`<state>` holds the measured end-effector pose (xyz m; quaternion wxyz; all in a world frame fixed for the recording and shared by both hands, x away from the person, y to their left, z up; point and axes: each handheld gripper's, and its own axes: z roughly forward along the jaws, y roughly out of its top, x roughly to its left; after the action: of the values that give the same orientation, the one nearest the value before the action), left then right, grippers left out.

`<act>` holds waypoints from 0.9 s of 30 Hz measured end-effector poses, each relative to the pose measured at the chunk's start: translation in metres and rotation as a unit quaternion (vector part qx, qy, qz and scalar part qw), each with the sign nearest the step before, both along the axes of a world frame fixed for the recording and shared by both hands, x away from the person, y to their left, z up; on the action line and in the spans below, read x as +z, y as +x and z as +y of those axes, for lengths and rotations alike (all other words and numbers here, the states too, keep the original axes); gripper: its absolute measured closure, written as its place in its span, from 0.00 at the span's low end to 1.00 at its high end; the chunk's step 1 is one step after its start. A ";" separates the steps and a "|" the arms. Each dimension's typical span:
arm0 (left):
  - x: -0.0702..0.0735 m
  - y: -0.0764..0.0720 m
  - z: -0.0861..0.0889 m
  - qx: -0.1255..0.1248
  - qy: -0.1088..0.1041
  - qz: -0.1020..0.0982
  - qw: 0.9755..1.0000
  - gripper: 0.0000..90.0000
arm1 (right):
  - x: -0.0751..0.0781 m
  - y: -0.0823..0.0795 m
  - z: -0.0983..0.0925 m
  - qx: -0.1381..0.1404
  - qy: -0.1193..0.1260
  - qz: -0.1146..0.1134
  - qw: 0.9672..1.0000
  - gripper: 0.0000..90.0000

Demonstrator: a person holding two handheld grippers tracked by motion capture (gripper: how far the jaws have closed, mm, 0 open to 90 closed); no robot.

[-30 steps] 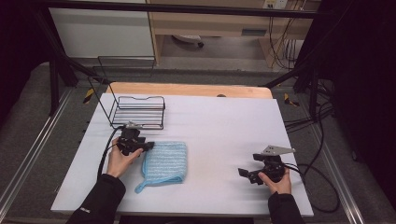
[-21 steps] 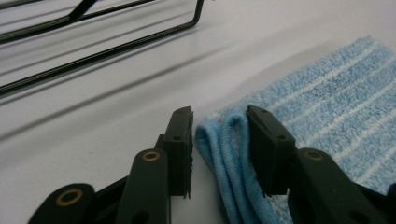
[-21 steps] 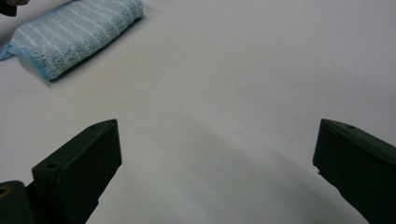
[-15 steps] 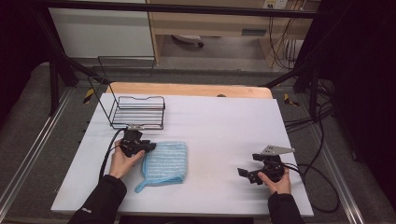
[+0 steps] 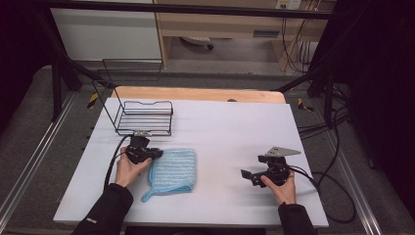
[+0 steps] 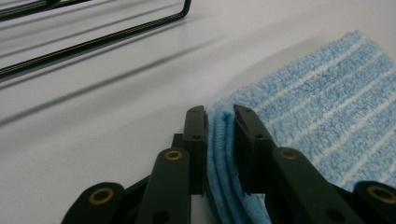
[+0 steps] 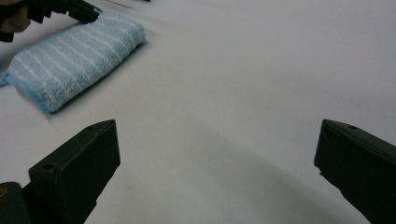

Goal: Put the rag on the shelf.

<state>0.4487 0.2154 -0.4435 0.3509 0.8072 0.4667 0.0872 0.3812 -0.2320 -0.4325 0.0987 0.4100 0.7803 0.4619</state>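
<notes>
A white table (image 5: pixel 220 132) is taking up the middle of the high view, its near edge running out of the bottom of the frame. Toward its upper left a black wire basket (image 5: pixel 144 117) is standing; in the left gripper view only two of its wires are crossing the top left corner. Left of centre a folded blue striped cloth (image 5: pixel 171 172) is lying flat, its upper left edge covered by the left gripper (image 6: pixel 219 116). That gripper's jaws are pinching the folded edge of the cloth between them. The right gripper (image 5: pixel 246 175) is sitting at the lower right of the high view, well apart from the cloth, its jaws spread wide with nothing between them. Both forearms are being cut off by the bottom edge.
</notes>
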 end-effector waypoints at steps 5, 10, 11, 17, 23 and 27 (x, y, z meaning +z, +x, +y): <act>0.000 -0.001 -0.002 -0.001 0.007 -0.006 1.000 0.84 | 0.006 0.008 0.018 -0.008 -0.008 -0.003 1.000 0.01; -0.001 -0.001 -0.002 -0.004 0.007 -0.010 1.000 0.84 | 0.012 0.021 0.048 -0.005 -0.013 -0.008 1.000 0.02; -0.001 -0.001 -0.002 -0.006 0.007 -0.011 1.000 0.84 | 0.013 0.024 0.054 -0.004 -0.012 -0.008 1.000 0.02; -0.001 -0.001 -0.002 -0.005 0.007 -0.011 1.000 0.84 | 0.013 0.044 0.099 0.005 -0.021 0.002 1.000 0.05; -0.001 -0.001 -0.001 -0.006 0.004 -0.010 1.000 0.84 | 0.005 0.062 0.137 0.011 -0.019 0.019 1.000 0.10; -0.001 -0.001 -0.001 -0.007 0.004 -0.010 1.000 0.84 | 0.001 0.069 0.153 0.017 -0.021 0.024 0.999 0.13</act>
<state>0.4480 0.2145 -0.4444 0.3528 0.8109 0.4571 0.0950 0.4505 -0.0786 -0.4314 0.0808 0.4057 0.7989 0.4367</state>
